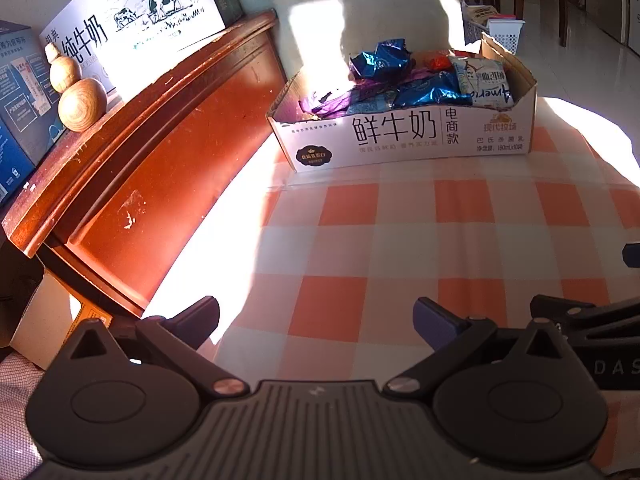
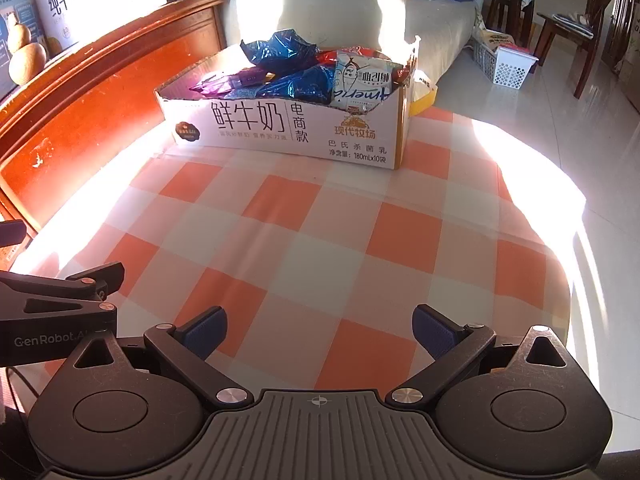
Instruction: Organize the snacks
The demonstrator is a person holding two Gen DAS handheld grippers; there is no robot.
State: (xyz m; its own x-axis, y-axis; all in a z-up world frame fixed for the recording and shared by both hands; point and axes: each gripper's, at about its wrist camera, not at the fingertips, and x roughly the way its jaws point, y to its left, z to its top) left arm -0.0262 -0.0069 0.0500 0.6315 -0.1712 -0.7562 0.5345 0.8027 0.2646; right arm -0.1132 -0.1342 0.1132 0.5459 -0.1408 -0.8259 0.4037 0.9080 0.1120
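Observation:
A white cardboard milk box (image 1: 400, 140) (image 2: 288, 128) stands at the far end of the orange-and-white checked cloth (image 1: 400, 240) (image 2: 320, 240). It holds several snack bags: blue foil bags (image 1: 380, 58) (image 2: 280, 50), a purple bag (image 1: 332, 102) (image 2: 224, 82) and a white pouch (image 1: 484, 80) (image 2: 360, 80). My left gripper (image 1: 316, 320) is open and empty, low over the near cloth. My right gripper (image 2: 320, 326) is open and empty beside it. The right gripper's body shows at the right edge of the left wrist view (image 1: 592, 316).
A red-brown wooden headboard (image 1: 160, 152) (image 2: 80, 92) runs along the left, with a wooden gourd (image 1: 76, 88) and milk cartons (image 1: 132, 20) on top. A pale sofa back (image 2: 320, 4) stands behind the box. A white basket (image 2: 504, 62) sits on the floor at right.

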